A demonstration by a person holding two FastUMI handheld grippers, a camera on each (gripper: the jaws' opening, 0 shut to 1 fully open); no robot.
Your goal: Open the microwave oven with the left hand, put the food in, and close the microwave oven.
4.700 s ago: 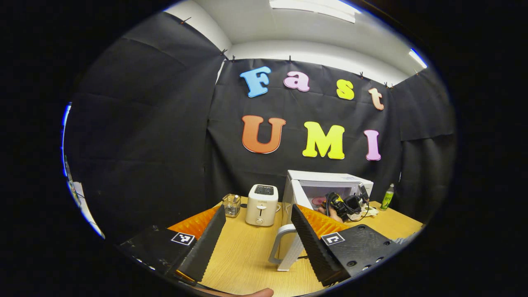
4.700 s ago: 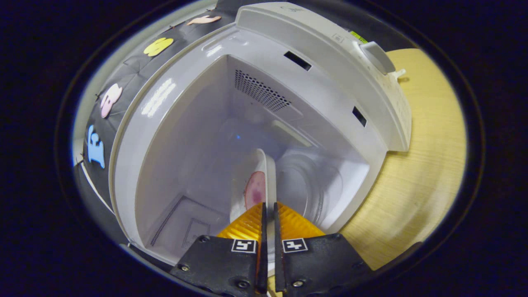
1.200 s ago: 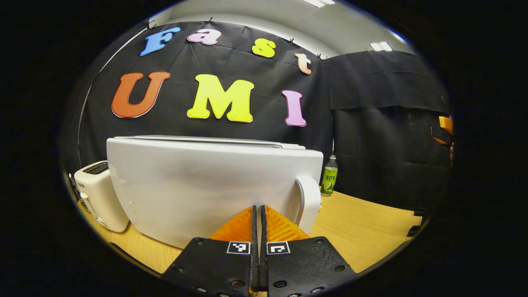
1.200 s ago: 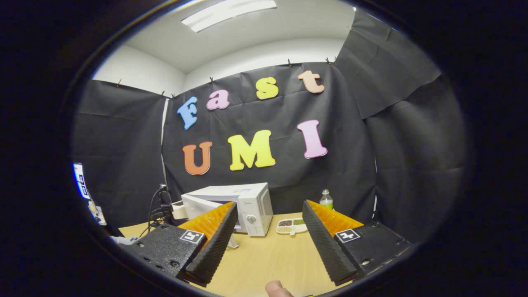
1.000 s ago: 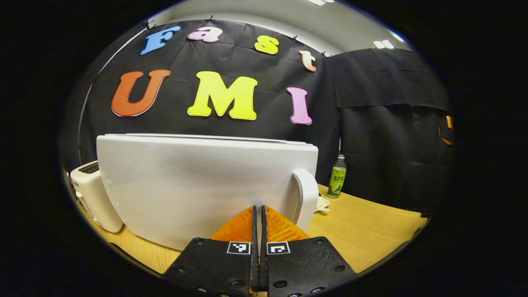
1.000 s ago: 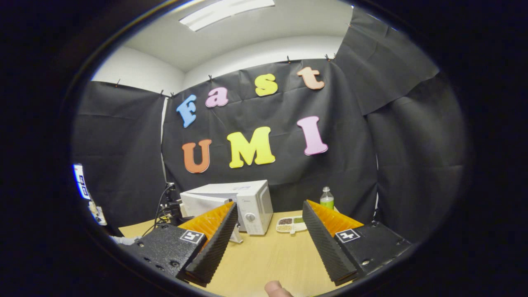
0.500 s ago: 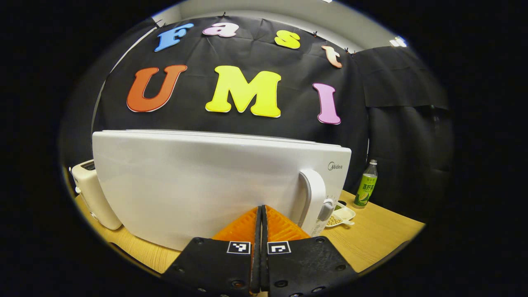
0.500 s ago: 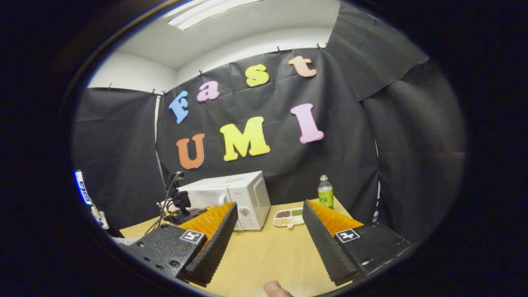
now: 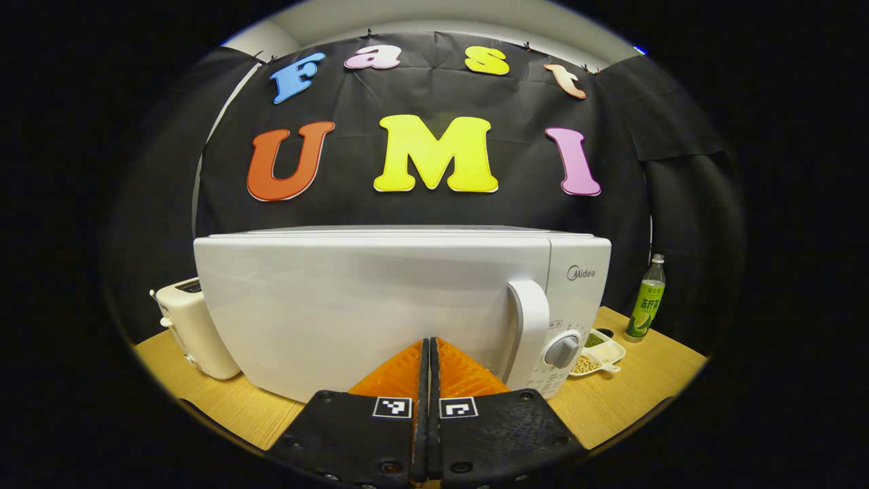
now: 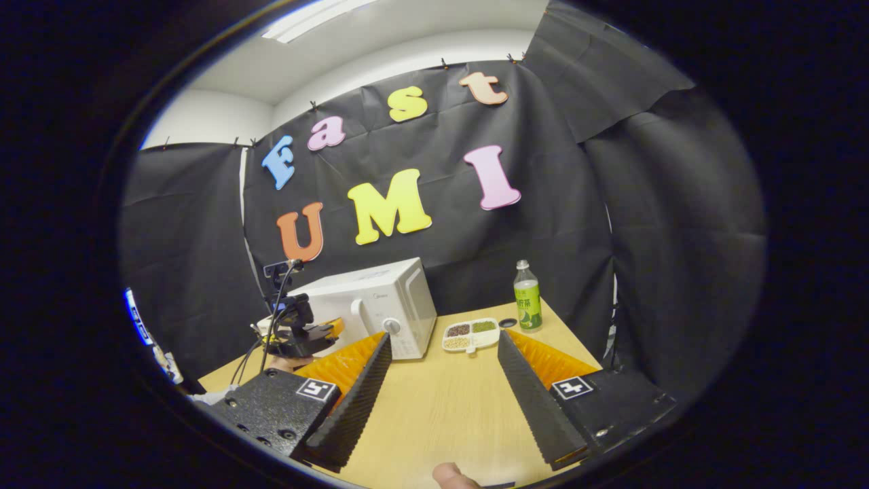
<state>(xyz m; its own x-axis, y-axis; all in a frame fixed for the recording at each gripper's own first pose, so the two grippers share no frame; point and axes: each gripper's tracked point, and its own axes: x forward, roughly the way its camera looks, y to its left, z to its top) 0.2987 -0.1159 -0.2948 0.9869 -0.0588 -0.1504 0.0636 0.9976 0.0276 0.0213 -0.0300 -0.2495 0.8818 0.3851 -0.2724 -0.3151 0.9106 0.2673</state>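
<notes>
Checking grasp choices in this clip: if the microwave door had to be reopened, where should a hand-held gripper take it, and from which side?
Probably the white vertical handle at the door's right edge, beside the control knob. It bows out from the door face, so fingers could come from the front and close across it sideways. The left hand-held gripper, shut, sits at the door's lower middle.

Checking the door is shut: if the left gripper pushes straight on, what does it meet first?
The left gripper, fingers together, points at the white microwave door, left of the handle. It looks at or almost on it.
</notes>
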